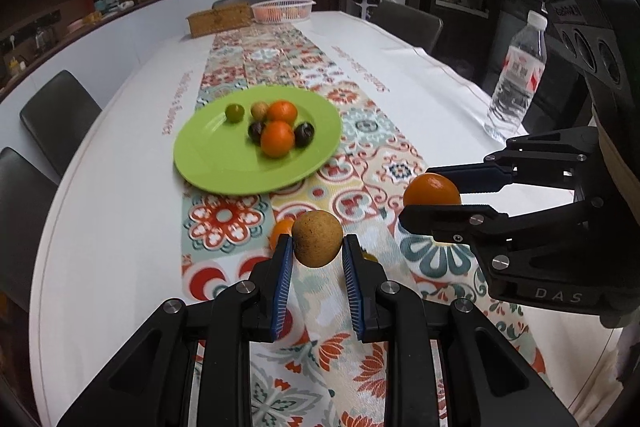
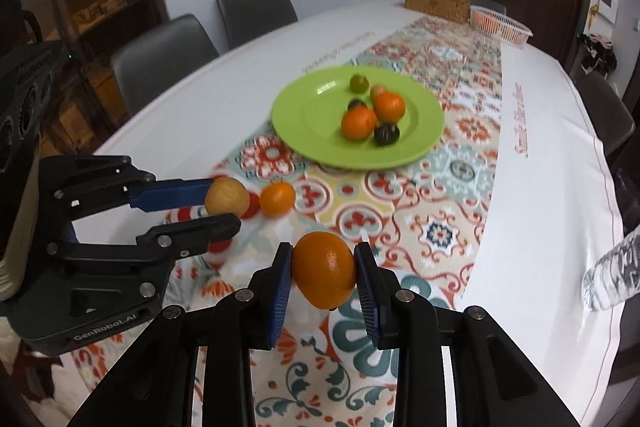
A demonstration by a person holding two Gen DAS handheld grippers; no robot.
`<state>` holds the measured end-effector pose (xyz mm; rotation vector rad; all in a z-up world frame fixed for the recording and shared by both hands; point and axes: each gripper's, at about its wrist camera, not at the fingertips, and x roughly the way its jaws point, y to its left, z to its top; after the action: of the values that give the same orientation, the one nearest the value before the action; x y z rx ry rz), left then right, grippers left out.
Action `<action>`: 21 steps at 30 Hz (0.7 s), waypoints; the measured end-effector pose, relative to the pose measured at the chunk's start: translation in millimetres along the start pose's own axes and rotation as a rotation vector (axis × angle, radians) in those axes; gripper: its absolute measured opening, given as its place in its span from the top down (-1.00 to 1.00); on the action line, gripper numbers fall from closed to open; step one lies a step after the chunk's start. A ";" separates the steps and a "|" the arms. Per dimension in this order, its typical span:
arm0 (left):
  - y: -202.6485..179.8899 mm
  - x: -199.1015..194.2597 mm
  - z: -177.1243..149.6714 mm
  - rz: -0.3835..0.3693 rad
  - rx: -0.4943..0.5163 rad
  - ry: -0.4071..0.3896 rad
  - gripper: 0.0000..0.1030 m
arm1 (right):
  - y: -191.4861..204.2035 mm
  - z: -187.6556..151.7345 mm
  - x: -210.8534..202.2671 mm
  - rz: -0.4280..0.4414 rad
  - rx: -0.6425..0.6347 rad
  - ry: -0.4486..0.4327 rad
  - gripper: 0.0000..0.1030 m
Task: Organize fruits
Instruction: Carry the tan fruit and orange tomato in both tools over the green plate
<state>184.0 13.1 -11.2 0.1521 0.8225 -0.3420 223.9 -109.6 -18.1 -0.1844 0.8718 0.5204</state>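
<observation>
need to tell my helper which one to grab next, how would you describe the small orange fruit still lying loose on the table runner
Start at the green plate on the patterned runner, then come toward the near edge. The loose orange fruit lies on the runner beside the brown fruit held in the left tongs. It is the only orange fruit neither on the plate nor gripped.

A white table (image 1: 120, 227) with a patterned runner (image 1: 372, 131) bears a green plate (image 1: 208, 163), water bottle (image 1: 516, 75), basket (image 1: 282, 10) and one loose orange (image 2: 277, 199)
</observation>
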 end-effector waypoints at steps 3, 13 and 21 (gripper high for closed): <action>4.5 -5.8 7.9 0.013 0.000 -0.020 0.51 | -0.6 9.2 -4.8 0.007 0.017 -0.031 0.38; 25.4 -15.0 33.2 0.044 -0.025 -0.078 0.51 | -5.5 44.5 -7.8 0.010 0.040 -0.117 0.38; 46.0 -3.5 53.6 0.053 -0.049 -0.097 0.51 | -10.6 74.2 7.0 0.002 0.035 -0.151 0.38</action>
<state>235.2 42.8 27.5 0.1109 0.7295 -0.2769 283.5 -89.4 23.2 -0.1105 0.7330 0.5140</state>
